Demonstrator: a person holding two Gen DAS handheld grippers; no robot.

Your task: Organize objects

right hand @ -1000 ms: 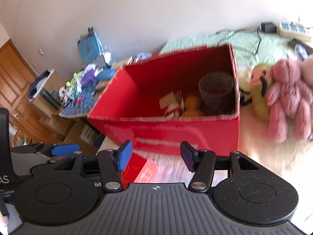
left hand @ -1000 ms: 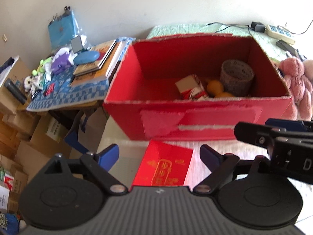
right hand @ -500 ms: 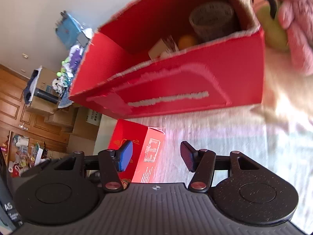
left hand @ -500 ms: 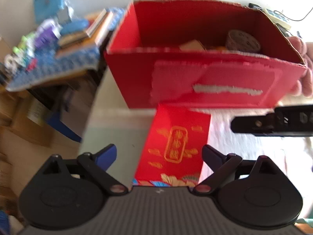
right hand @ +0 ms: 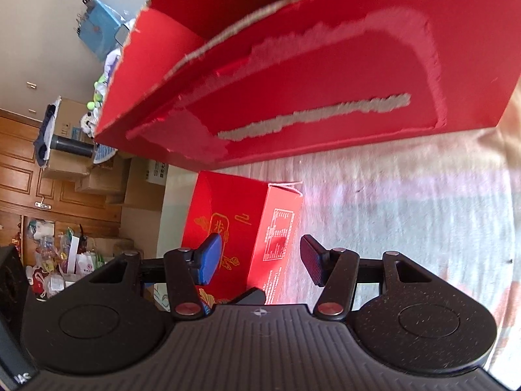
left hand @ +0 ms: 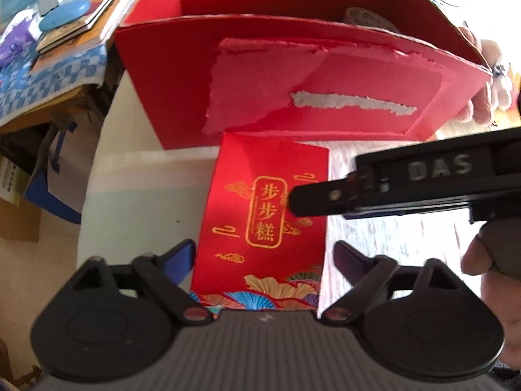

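The big red box [left hand: 182, 75] is cardboard, smooth and a bit shiny, with rough pale patches on its front where the top paper is torn off. The small red box [left hand: 267, 215] is smooth card with shiny gold print. The left hand-held gripper [left hand: 263, 259] and right hand-held gripper [right hand: 260, 260] are dull black plastic with ridged tops and small metal pins, and the bed [right hand: 407, 215] has a soft cloth cover.

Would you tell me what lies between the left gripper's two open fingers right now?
The small red gift box with gold lettering lies between the left gripper fingers, untouched, just before the big red carton; the left wrist view shows it.
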